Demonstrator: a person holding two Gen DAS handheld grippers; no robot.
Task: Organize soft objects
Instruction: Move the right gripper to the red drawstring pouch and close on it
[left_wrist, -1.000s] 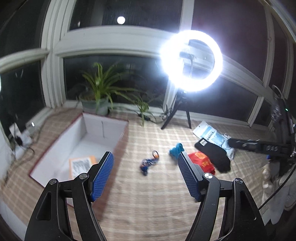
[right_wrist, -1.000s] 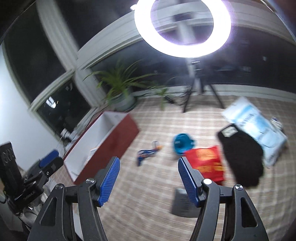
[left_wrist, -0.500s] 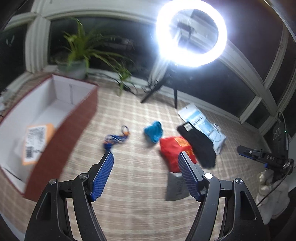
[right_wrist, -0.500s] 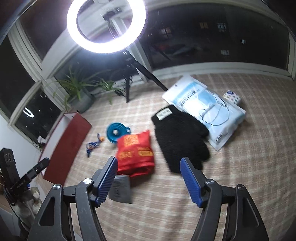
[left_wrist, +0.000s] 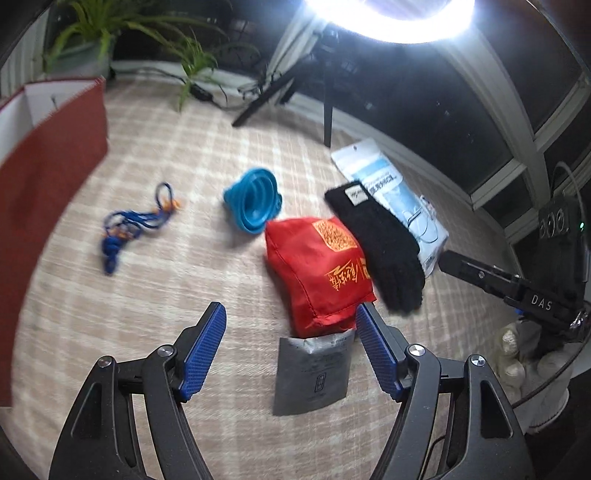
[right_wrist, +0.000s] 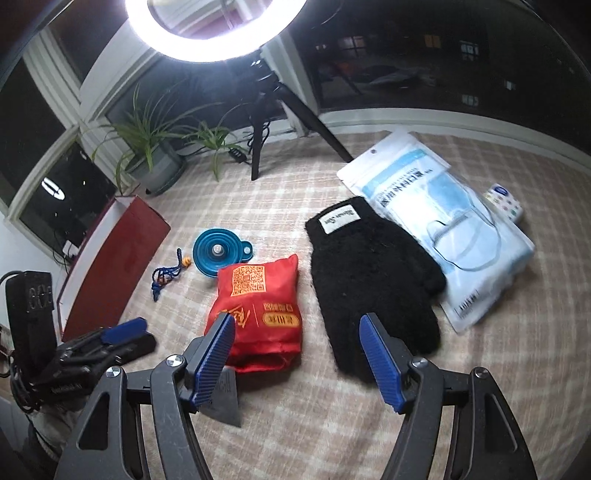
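Both my grippers are hanging low over the checked mat now, tilted down at the pile. The left gripper (left_wrist: 290, 350) sits above the gray pouch (left_wrist: 314, 373), and the right gripper (right_wrist: 297, 354) hovers over the gap between the red bag (right_wrist: 258, 310) and the black glove (right_wrist: 373, 280).

Compared to half a second back, both have dropped closer and swung in, so the stuff looks way bigger, and the red box (left_wrist: 48, 173) has slid off to the left edge of the left view.

Both sets of jaws are spread wide, holding and touching nothing. The bag lies mid-mat with the glove touching its right side, and the glove overlaps the mask pack (right_wrist: 436, 218). The blue funnel (left_wrist: 255, 203) and blue cord (left_wrist: 129, 229) sit farther toward the box.
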